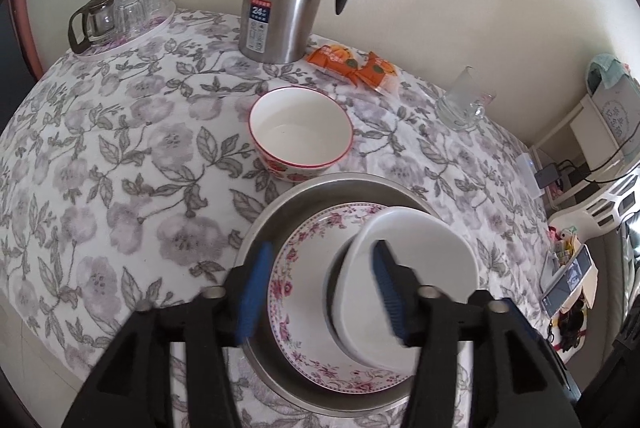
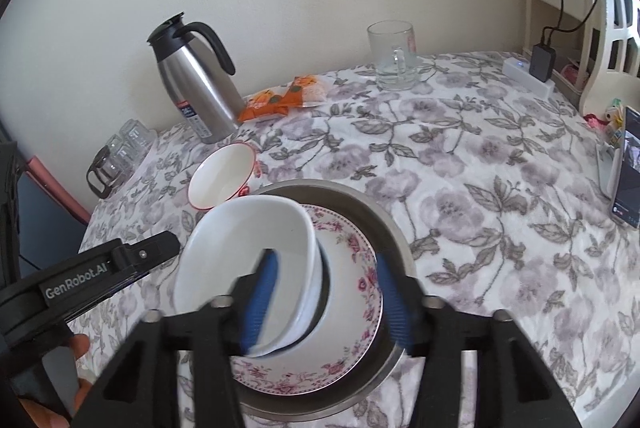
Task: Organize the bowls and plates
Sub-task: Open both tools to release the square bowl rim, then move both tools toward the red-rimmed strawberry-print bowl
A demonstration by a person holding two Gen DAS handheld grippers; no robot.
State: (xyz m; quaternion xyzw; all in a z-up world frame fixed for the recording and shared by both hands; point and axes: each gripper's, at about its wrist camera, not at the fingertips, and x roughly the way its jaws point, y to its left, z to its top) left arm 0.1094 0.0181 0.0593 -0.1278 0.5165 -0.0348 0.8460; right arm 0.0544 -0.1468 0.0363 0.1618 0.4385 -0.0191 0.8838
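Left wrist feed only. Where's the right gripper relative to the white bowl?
Observer: Right gripper is open, astride the bowl's right wall, pads off it.
Operator: Where do its fingers sit?
Observer: One finger is inside the bowl, the other over the plate rim.
Operator: Left gripper from outside?
Observer: Left gripper comes in from the bowl's left; a hand shows under its body.

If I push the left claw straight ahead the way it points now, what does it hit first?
Most likely the white bowl on the floral plate: the open left claw straddles its near wall. Depth is unclear.
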